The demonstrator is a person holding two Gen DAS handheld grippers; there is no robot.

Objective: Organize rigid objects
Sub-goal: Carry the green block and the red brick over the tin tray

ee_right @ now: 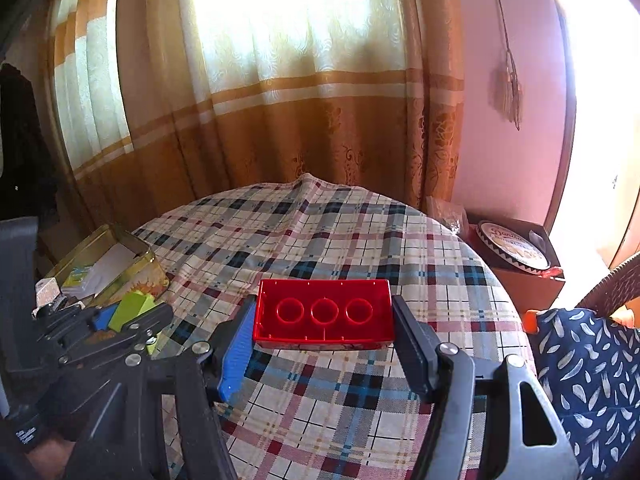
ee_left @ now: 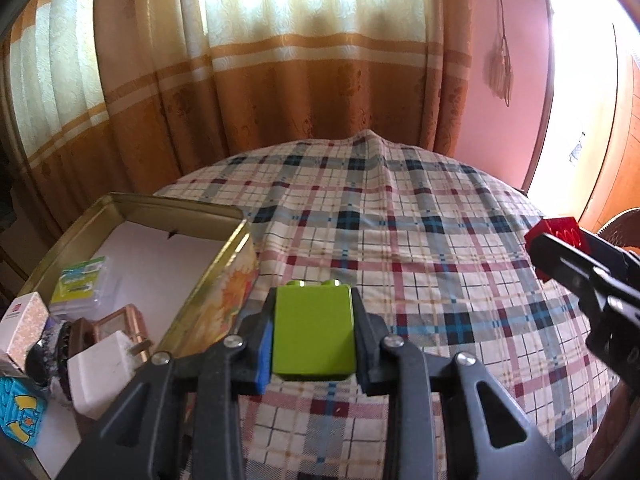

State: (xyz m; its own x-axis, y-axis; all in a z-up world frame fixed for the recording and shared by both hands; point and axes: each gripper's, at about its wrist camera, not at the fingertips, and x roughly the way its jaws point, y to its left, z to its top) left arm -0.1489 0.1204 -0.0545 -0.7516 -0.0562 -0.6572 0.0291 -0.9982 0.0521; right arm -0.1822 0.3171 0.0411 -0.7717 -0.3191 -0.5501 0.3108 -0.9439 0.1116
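The left claw is clamped on a lime-green toy brick, its two pads pressed flat against the brick's sides, with the studs facing away from the camera. The brick hangs above the checked cloth that covers the table, just to the right of the gold tin. In the right wrist view the same green brick shows in that claw just beside the tin's near corner.

The gold tin stands open at the left edge of the table, and everything else can be placed from it. Inside it, a small green-and-white packet lies on the pale floor of the tin, towards its near left part. Just in front of the tin, at its near end, sits a crowd of small things: a white plug adapter, a small copper-framed glass box, a white carton and a blue patterned item. How they touch one another I cannot tell.

Well to the right of the tin, the right claw stands wide, closed on a red toy brick that it grips by its short ends. The brick's hollow underside, with three round tubes, faces the camera. It is held clear above the cloth. From the left wrist view this red brick shows at the far right.

Beyond the table hang orange and cream curtains.
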